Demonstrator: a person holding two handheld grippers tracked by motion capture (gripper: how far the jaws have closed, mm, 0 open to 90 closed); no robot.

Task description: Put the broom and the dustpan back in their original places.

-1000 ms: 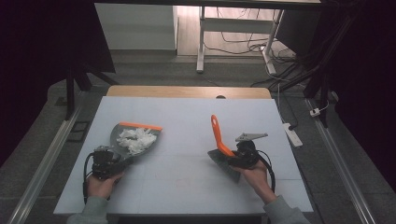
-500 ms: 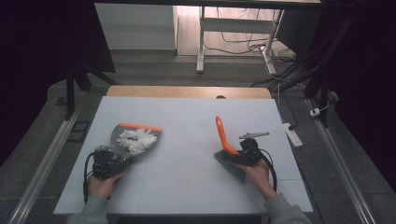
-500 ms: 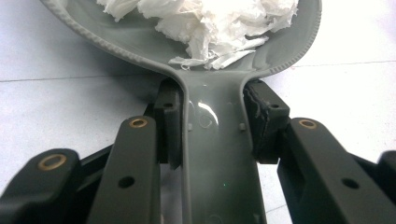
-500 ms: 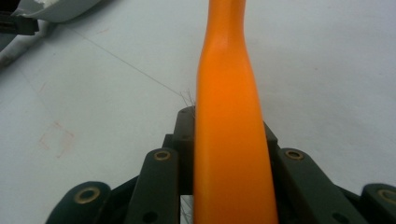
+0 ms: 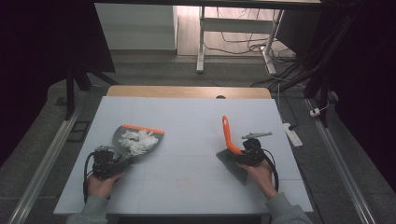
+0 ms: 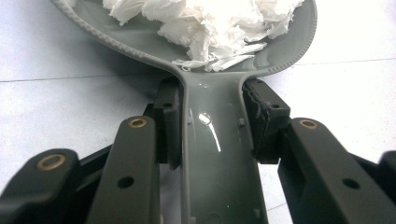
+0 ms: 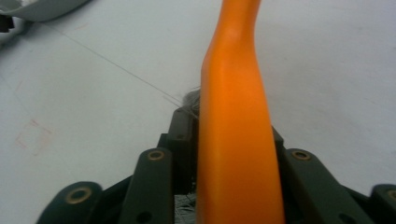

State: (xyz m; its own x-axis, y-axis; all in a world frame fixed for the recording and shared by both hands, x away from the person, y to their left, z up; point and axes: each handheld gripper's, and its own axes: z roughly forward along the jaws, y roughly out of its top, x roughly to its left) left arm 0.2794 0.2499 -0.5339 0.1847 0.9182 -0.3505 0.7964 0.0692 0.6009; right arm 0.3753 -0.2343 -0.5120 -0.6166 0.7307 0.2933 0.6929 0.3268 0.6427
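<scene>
On the pale grey table top (image 5: 187,186), with dark floor, cables and a white desk frame (image 5: 201,37) on the far side, the left gripper (image 5: 105,161) is clamped on the handle of the grey plastic dustpan with orange lip (image 5: 126,140), which holds crumpled white paper (image 5: 139,140). At the right, the orange-handled brush with dark bristles (image 5: 229,137) stands between the right gripper (image 5: 247,151) jaws, which have just been opening. The handle hides the pads, so I cannot tell if they press.

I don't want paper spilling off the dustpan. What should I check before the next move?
1. Left hand-held gripper clamped on the dustpan handle: ok.
2. Crumpled paper all inside the pan: ok.
3. Right hand-held gripper firm on the orange brush: not ok; its jaws have just been opening, with the brush between them.
4. Brush bristles resting on the table: cannot tell.
</scene>
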